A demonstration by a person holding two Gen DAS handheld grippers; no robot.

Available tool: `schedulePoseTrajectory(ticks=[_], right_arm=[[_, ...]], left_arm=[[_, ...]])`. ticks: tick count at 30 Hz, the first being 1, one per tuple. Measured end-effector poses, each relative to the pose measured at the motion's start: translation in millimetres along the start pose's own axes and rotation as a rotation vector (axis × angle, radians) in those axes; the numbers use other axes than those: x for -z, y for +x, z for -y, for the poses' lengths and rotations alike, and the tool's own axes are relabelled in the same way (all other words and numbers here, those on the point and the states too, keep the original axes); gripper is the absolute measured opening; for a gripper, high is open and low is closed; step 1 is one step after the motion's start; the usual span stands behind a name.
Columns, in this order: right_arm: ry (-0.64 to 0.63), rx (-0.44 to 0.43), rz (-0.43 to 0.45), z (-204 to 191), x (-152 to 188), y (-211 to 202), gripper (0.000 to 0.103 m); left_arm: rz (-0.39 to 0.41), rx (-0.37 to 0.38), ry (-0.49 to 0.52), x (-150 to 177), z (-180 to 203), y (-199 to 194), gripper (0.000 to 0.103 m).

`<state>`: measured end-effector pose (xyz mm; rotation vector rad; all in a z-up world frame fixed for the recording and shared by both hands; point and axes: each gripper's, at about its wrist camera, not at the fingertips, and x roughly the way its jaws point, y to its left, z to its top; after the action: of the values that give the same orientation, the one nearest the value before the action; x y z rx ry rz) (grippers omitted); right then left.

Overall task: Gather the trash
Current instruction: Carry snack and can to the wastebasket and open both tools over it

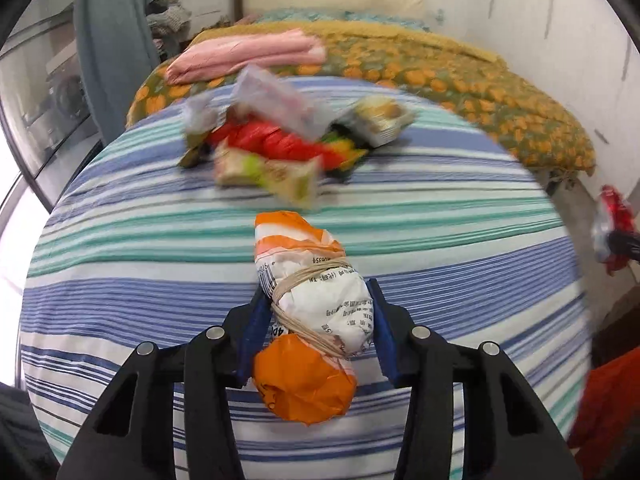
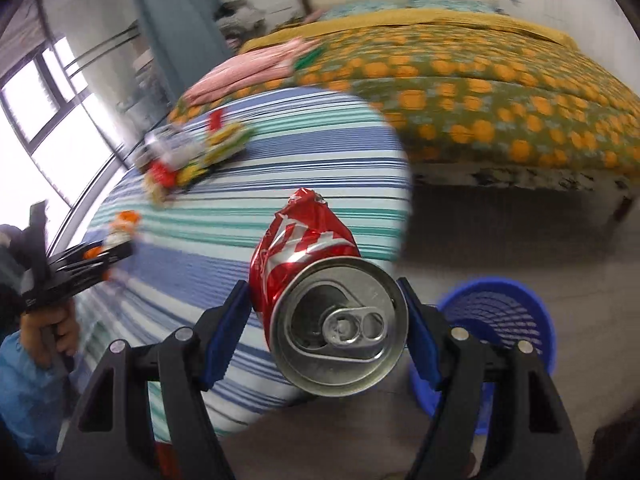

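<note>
- Trash sits in two grips: the right gripper (image 2: 324,316) is clamped on a crushed red can (image 2: 320,300), carried past the edge of the striped cloth (image 2: 280,152) toward the blue basket (image 2: 500,320) on the floor.
- The left gripper (image 1: 316,328) has its pads pressed on an orange-and-white wrapped bundle (image 1: 312,312) bound with string, over the striped cloth.
- More wrappers (image 1: 280,136) lie piled further back on the cloth.
- Risk: the can is dented and smooth, so it may twist or slip out before reaching the basket.
- Risk: the bundle is soft; a shallow pinch could let it sag and drop.
- Risk: a release off-centre would land the can beside the basket.
</note>
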<state>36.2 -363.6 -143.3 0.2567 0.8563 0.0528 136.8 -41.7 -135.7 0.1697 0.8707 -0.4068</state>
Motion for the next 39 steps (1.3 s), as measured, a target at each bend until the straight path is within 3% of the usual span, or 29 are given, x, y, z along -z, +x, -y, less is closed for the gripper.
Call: schedulePoseTrajectory(ticks=[6,12,16,19,28,29,30,31,32,39], right_arm=[[0.151,0.121,0.012,86.6,12.8,-16.2,0.070],[0.251,0.214,-0.019,154.7,27.1,-24.9,0.071],[0.323,0.251,-0.039,194.0,48.4,-16.5,0.071],[0.377,0.244,-0.060,216.9,56.6,-9.4,0.071],[0.441,0.193,-0.057,247.0,49.8,5.3,0.072],[0.449,0.189,-0.056,248.6,48.9,6.9,0.072],[0.455,0.188,-0.055,249.6,47.9,7.6,0.080],[0.466,0.190,-0.046,251.3,46.9,7.3,0.088],[0.479,0.196,-0.028,252.8,45.9,4.7,0.092],[0.461,0.260,0.094,246.3,34.3,-24.1,0.092]], left_arm=[[0.020,0.195,0.074,-20.9,93.1,-20.5,0.046],[-0.025,0.422,0.196,-29.0,232.2,-16.1,0.046],[-0.091,0.451,0.272,-21.6,300.5,15.9,0.047],[-0.153,0.432,0.294,-15.2,338.0,58.3,0.047],[-0.233,0.386,0.315,-4.8,387.4,142.0,0.048],[-0.237,0.388,0.320,-4.5,391.0,148.3,0.051],[-0.241,0.377,0.323,-4.1,394.2,155.7,0.057],[-0.240,0.348,0.323,-4.3,395.8,160.0,0.076],[-0.228,0.319,0.320,-6.7,398.2,163.4,0.081],[-0.085,0.348,0.298,-23.7,373.7,102.7,0.091]])
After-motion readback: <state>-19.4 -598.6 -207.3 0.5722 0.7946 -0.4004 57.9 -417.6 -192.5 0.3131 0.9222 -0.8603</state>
